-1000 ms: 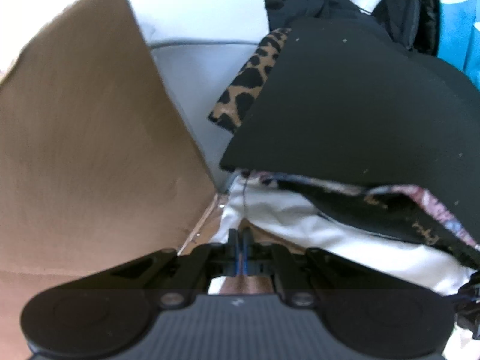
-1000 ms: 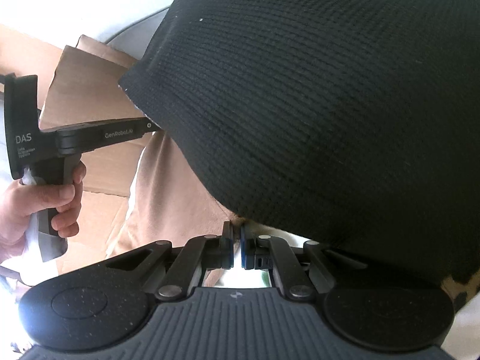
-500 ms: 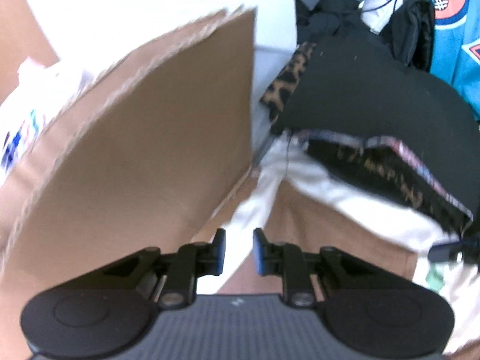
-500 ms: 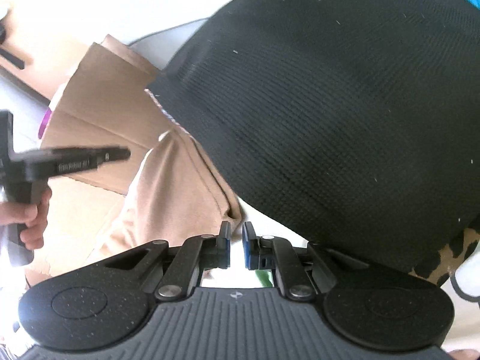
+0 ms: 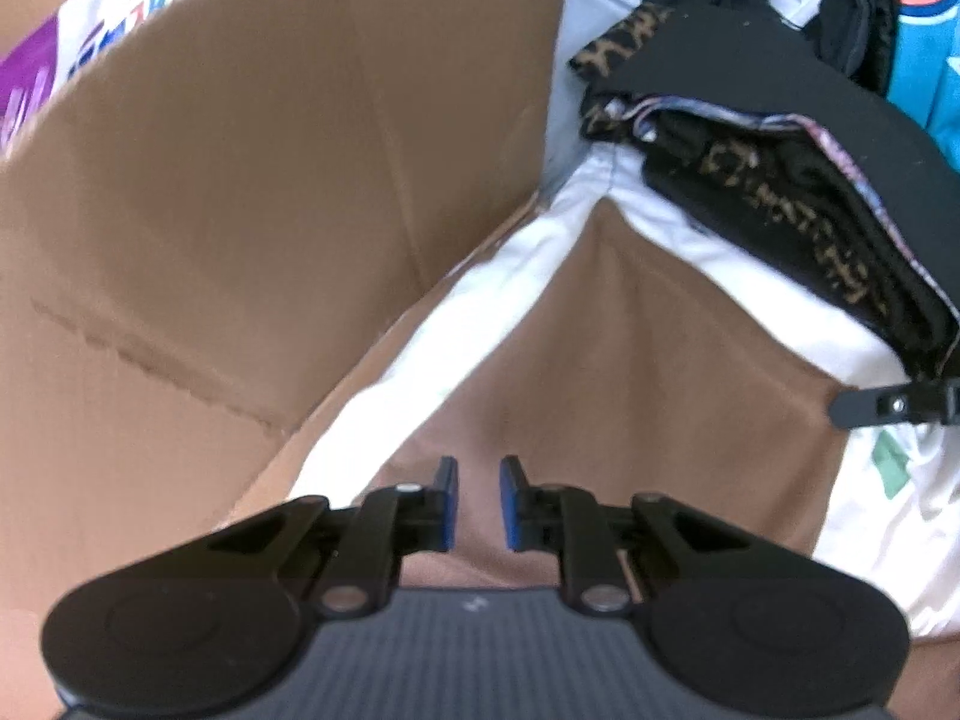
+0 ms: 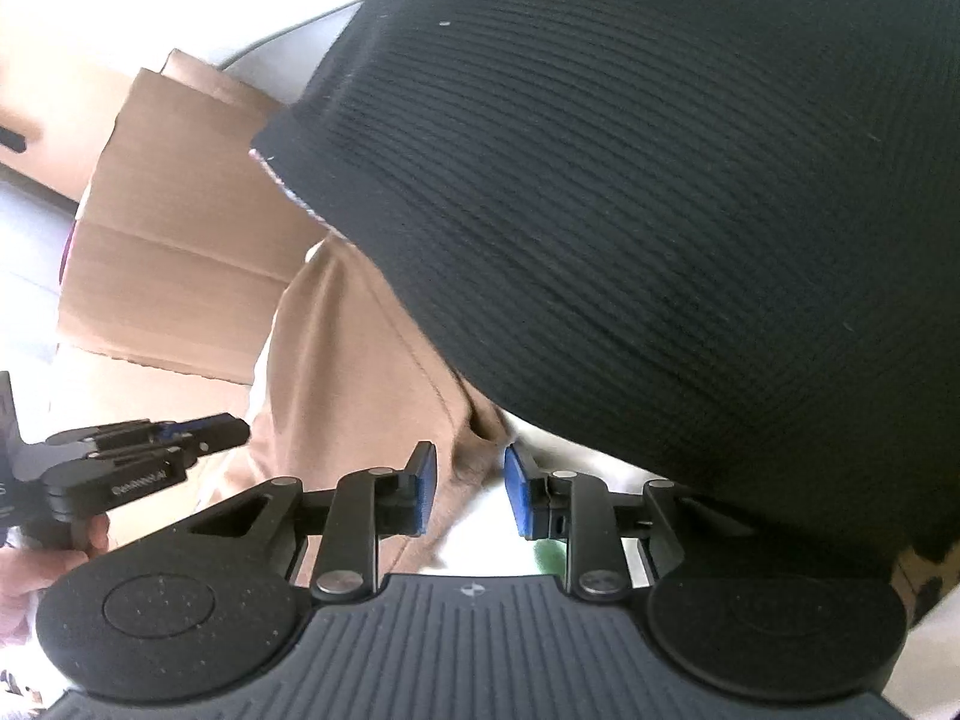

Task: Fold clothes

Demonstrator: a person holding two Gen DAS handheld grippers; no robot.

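The tan garment point(image 5: 630, 372) lies just ahead of and under my left gripper point(image 5: 479, 501), and its folded edge reaches between the jaws of my right gripper point(image 6: 469, 495) in the right wrist view. My left jaws are closing with nothing pinched between them, only cloth below; my right jaws are opening, and the pads do not press the edge, so I judge it released. The danger, I think, is that this soft, smooth fabric slides or springs open once I let go, because it rests on a slippery white cloth point(image 5: 384, 384) and not on a firm surface. Also the black ribbed knit point(image 6: 660, 210), thick and heavy-looking, hangs over the tan piece beyond my right fingers and could drag it if I catch it. To the left of my left gripper stands a stiff cardboard flap point(image 5: 240, 180) (creased and a little blurred), which my gripper could bump. Farther ahead lies a leopard-print cloth point(image 5: 624, 39).
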